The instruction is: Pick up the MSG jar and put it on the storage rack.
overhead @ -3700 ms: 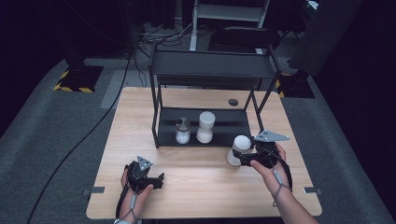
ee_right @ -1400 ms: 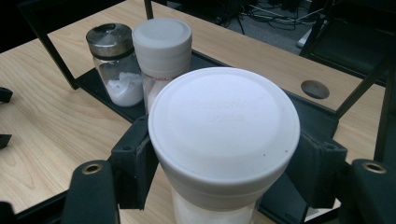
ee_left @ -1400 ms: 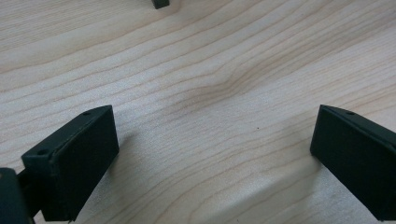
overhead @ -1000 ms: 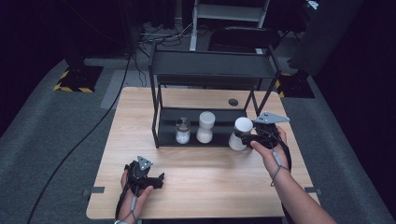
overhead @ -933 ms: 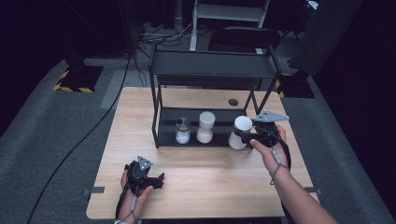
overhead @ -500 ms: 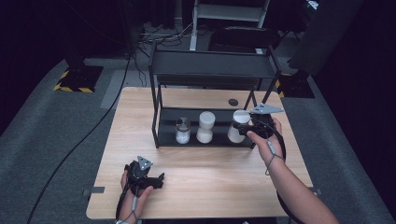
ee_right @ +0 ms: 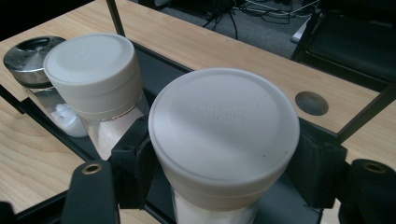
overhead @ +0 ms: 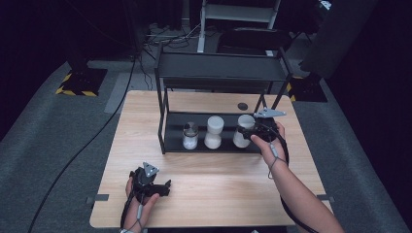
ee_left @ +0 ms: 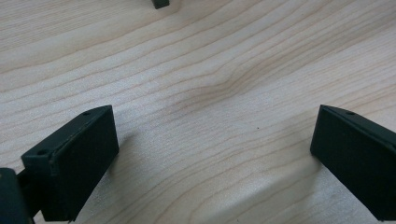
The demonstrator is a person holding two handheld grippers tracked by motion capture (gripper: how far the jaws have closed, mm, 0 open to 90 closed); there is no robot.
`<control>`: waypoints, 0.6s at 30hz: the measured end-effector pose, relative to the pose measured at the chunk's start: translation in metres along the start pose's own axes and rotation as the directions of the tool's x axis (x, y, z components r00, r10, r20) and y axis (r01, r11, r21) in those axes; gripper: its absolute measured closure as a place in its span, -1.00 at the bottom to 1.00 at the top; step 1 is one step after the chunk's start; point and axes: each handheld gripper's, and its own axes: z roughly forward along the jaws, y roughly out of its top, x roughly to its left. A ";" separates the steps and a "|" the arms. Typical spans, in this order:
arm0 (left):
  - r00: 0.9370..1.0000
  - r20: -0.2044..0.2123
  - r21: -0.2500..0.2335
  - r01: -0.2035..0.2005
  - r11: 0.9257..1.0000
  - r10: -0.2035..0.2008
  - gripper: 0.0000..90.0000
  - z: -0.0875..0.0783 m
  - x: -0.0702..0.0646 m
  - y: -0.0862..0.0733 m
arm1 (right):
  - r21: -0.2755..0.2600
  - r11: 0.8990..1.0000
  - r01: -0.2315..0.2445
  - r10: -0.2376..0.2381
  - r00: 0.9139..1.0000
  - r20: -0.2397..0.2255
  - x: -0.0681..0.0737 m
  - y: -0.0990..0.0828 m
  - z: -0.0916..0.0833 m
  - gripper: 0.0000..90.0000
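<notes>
A white-capped jar (overhead: 242, 130) (ee_right: 224, 140) of white powder sits between the jaws of my right gripper (overhead: 248, 132) (ee_right: 224, 172), which is shut on it at the right end of the black rack's (overhead: 218, 73) lower shelf (overhead: 175, 143). Two more jars stand there: a white-capped one (overhead: 214, 132) (ee_right: 91, 70) in the middle and a metal-capped one (overhead: 189, 136) (ee_right: 28, 53) to the left. Whether the held jar rests on the shelf I cannot tell. My left gripper (overhead: 163, 187) (ee_left: 215, 158) lies on the wooden table (overhead: 218, 184) near the front edge, open, with bare wood between its jaws.
The rack's upright posts (overhead: 161, 126) frame the shelf opening, and its top shelf overhangs the jars. A round dark hole (overhead: 242, 106) (ee_right: 311, 102) sits in the table behind the rack. Dark floor and cables surround the table.
My right gripper has carried the white-capped jar from the table's right side leftward and forward into the rack's lower shelf, beside the other two jars. The left gripper has stayed put.
</notes>
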 end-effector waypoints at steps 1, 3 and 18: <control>1.000 0.000 0.000 0.000 1.000 0.000 -0.99 0.000 0.000 0.000 | 0.003 1.000 -0.006 0.006 1.000 -0.001 0.000 0.000 0.002 -0.27; 1.000 0.000 0.000 0.000 1.000 0.000 -0.99 0.000 0.000 0.000 | 0.004 1.000 -0.004 0.004 1.000 -0.002 0.001 -0.002 0.005 -0.27; 1.000 0.000 0.000 0.000 1.000 0.000 -0.99 0.000 0.000 0.000 | 0.013 1.000 -0.021 0.021 0.999 -0.029 0.003 -0.006 0.020 -0.27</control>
